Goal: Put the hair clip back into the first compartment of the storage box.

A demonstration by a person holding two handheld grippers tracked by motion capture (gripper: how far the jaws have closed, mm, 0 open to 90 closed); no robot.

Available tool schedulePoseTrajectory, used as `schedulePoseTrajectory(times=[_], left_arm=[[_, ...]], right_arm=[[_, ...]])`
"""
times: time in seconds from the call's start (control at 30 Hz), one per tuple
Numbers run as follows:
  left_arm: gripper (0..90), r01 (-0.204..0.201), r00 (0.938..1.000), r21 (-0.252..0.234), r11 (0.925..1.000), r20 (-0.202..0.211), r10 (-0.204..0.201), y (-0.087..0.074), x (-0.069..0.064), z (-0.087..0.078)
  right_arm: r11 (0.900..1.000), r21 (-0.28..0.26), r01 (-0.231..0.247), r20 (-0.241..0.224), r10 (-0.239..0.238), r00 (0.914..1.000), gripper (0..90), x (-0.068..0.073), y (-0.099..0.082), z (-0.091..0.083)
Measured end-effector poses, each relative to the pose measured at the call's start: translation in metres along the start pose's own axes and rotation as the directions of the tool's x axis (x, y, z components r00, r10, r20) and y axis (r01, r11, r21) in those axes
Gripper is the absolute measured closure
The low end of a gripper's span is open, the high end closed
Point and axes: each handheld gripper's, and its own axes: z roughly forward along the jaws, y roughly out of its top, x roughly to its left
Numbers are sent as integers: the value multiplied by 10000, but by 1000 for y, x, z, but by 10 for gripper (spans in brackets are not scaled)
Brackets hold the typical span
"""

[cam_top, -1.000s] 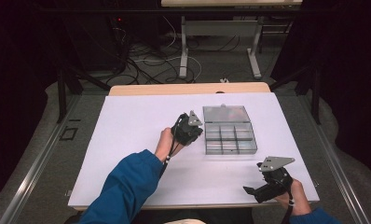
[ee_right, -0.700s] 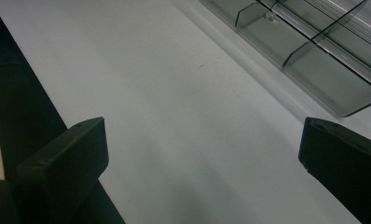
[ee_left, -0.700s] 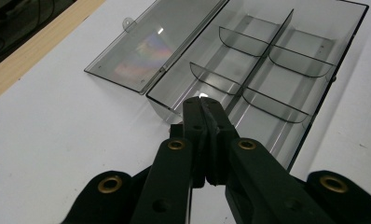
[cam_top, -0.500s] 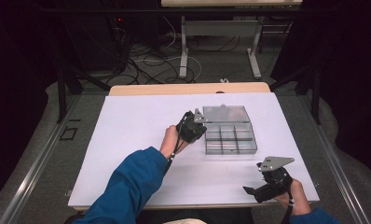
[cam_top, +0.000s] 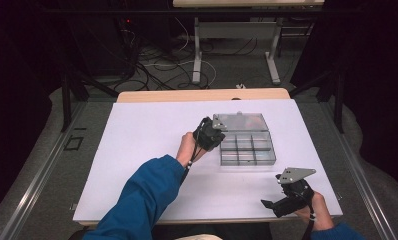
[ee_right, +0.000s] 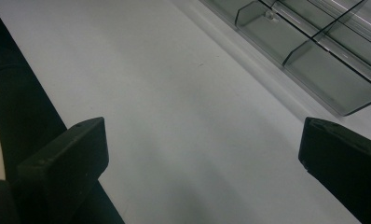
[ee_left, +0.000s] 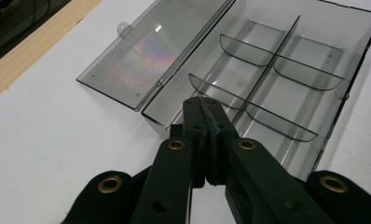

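A clear smoky plastic organiser box (cam_top: 247, 148) lies open on the white table (cam_top: 137, 145), its lid (cam_top: 239, 121) folded flat behind it. My left gripper (cam_top: 214, 136) hovers at the box's left end. In the left gripper view that gripper (ee_left: 203, 101) is shut with nothing between its jaws, tips just over the box's near wall. The divided compartments (ee_left: 277, 84) look empty, and the lid (ee_left: 141, 60) lies to the left. My right gripper (cam_top: 273, 205) rests near the table's front right edge. It (ee_right: 202, 140) is wide open over bare table, with a corner of the box (ee_right: 314, 46) ahead.
A wooden strip (cam_top: 202, 95) borders the table's far edge. Beyond it are desk legs and cables (cam_top: 197, 55) on the floor. The person's blue sleeve (cam_top: 142, 195) crosses the front middle of the table.
My left gripper has moved to the right, up to the left end of the box. The right gripper has stayed where it was.
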Motion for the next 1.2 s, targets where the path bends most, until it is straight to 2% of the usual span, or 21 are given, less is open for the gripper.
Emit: schedulePoseTrajectory(times=[0.37, 0.43, 0.57, 0.6, 0.93, 0.97, 1.2], left_arm=[[900, -50, 10000, 145, 9999, -60, 50, 3, 2, 12], [900, 58, 10000, 171, 9998, -3, -58, 3, 1, 14], [900, -69, 10000, 179, 9998, -64, 71, 5, 2, 17], [900, 27, 10000, 185, 9998, -18, -27, 5, 2, 18], [900, -39, 10000, 414, 9991, -4, 40, 5, 3, 25], [900, 49, 10000, 404, 9992, 6, -50, 4, 2, 26], [900, -55, 10000, 518, 9986, 77, 51, 4, 2, 30]], right_arm=[[10000, -22, -51, 31, 51, 10000, 10, 1, 0, 0], [10000, -58, -44, 83, 44, 10000, 10, 2, 0, 0], [10000, -57, 3, 82, -3, 10000, 10, 1, 0, 0], [10000, -31, 12, 60, -12, 10000, 11, 1, 0, 0], [10000, 28, -13, 41, 13, 10000, 11, 2, 0, 0], [10000, 30, -14, 41, 14, 10000, 11, 2, 0, 0], [10000, 22, -15, 40, 15, 10000, 11, 2, -1, 0]])
